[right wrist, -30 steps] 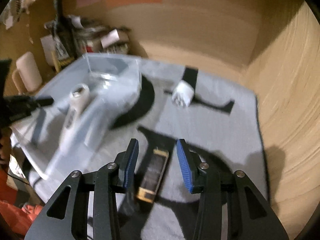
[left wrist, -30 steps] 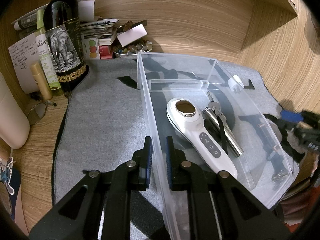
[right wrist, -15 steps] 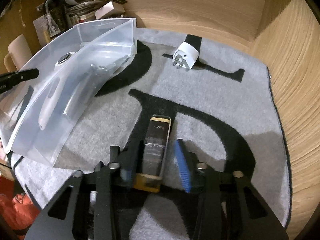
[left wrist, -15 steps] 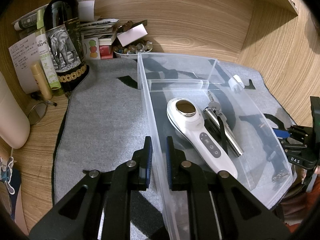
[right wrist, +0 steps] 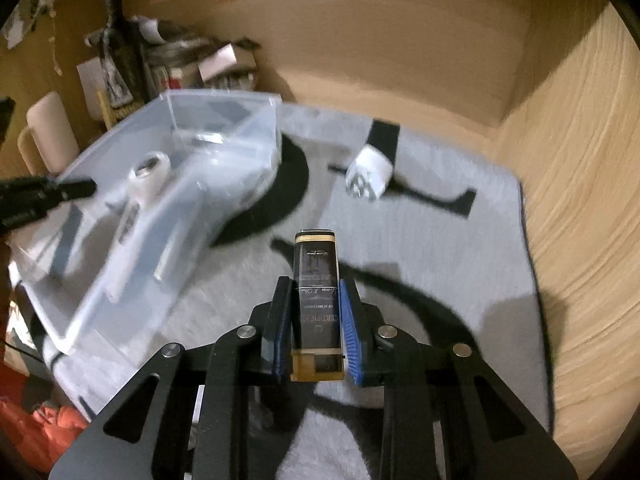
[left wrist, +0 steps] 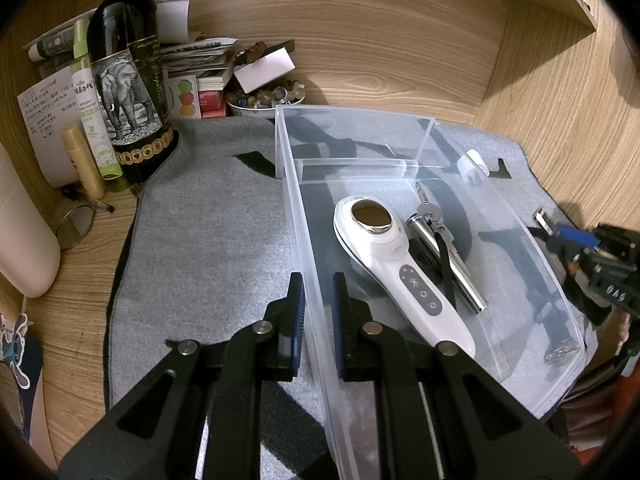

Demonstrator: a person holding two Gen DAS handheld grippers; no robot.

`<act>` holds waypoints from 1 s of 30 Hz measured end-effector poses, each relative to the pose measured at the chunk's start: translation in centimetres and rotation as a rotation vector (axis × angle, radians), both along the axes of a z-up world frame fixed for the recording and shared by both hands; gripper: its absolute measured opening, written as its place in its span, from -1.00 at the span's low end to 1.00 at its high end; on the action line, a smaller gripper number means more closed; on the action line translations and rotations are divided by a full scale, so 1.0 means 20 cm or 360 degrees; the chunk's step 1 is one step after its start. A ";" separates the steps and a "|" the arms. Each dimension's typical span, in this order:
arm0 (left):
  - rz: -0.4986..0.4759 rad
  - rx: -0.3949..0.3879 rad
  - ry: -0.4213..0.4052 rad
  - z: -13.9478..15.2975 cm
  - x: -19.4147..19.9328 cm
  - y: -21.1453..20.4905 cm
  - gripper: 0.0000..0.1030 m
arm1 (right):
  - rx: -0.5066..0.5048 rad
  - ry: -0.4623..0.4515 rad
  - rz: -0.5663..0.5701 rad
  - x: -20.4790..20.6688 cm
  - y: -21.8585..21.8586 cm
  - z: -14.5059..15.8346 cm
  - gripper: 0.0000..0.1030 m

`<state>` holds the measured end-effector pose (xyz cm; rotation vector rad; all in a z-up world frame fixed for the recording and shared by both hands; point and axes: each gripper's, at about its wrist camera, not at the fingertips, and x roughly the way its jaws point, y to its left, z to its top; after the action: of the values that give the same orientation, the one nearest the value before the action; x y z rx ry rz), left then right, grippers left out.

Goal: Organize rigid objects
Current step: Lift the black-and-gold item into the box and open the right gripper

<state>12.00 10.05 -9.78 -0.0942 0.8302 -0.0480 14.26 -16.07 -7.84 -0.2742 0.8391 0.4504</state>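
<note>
The left hand-held gripper (left wrist: 317, 312) is pinching the near left wall of a clear plastic bin (left wrist: 484, 200) that sits on a grey mat (left wrist: 208, 240) on the wooden desk (left wrist: 80, 260). Inside the bin, a white handheld device (left wrist: 400, 276) lies beside a silver metal tube with keys (left wrist: 444, 252). The right hand-held gripper (right wrist: 314, 330), whose jaws have just been closing, is clamped on a narrow black box with gold ends (right wrist: 318, 300), which points away from the camera above the mat, right of the bin. A white plug adapter (right wrist: 368, 174) lies farther off on the mat. A dark wine bottle (left wrist: 124, 76) stands among clutter at the far left.
</note>
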 end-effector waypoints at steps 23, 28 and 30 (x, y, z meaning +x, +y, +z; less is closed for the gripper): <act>0.0001 0.0001 -0.0001 0.00 0.00 0.00 -0.79 | 0.0181 -0.0310 0.0347 -0.06 0.36 0.35 -0.58; 0.0001 0.0000 -0.0001 0.00 0.00 0.00 -0.79 | 0.0152 -0.0248 0.0426 -0.04 0.45 0.30 -0.58; 0.0001 -0.0001 -0.0001 0.00 0.00 0.00 -0.79 | 0.0137 -0.0212 0.0453 -0.03 0.48 0.27 -0.58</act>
<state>11.99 9.99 -9.76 -0.0951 0.8296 -0.0475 13.60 -6.49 -2.53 -0.3419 0.6507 0.7242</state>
